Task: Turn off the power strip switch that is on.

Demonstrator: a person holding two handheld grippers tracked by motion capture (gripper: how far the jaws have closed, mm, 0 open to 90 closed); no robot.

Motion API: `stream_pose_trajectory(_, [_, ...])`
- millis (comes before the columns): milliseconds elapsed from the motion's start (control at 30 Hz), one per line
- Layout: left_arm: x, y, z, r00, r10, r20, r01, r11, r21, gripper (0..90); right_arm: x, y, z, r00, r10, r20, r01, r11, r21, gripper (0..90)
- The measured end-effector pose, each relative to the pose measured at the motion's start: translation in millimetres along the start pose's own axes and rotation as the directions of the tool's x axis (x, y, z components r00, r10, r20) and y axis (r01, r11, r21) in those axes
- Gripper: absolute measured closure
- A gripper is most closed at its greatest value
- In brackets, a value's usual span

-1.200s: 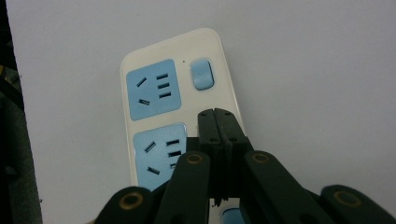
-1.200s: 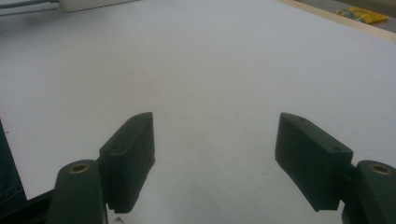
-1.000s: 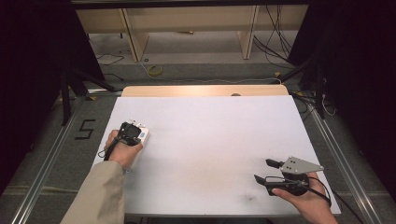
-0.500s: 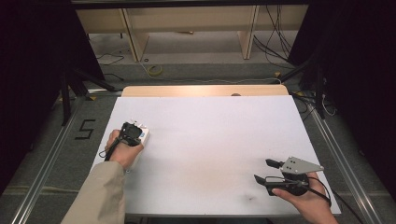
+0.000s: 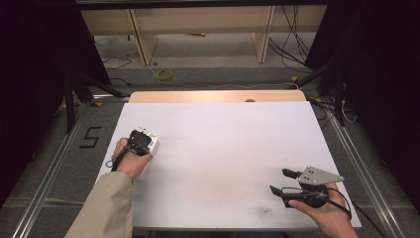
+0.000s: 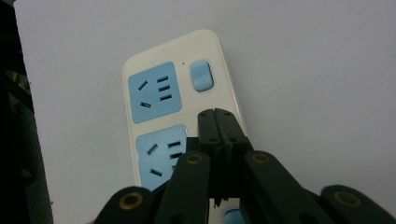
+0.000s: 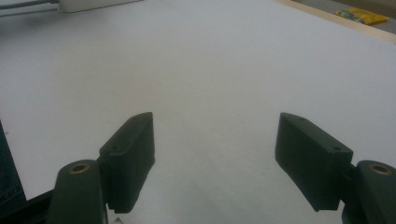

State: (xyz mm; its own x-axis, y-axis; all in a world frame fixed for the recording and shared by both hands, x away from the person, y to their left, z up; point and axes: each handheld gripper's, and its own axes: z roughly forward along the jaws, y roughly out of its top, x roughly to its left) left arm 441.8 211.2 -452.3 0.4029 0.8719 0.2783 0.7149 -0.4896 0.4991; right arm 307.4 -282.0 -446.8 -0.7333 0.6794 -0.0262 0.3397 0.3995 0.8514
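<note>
Though under jaws, white-and-blue power strip [image 6: 180,100]

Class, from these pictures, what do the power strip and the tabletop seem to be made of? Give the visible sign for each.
Power strip: probably moulded plastic, a smooth cream shell with rounded corners and matte blue socket faces. Table: a flat, matte white sheet without grain, perhaps laminate or board; a pale wood-like edge shows at its far side.

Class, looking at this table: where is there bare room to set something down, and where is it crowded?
Bare: the white table between the power strip and right gripper, plus the far half. Crowded: the left edge, where the left gripper hangs over the strip.
</note>
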Motion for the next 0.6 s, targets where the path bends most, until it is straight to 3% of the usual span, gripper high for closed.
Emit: stream_pose_trajectory(600, [1.5, -0.1, 0.6, 0.9999, 0.011, 0.000, -0.011, 0.9999, -0.006, 90.0, 0.0, 0.1, -0.8, 1.0000, 0.001, 0.002, -0.001, 1.000, -0.002, 29.3])
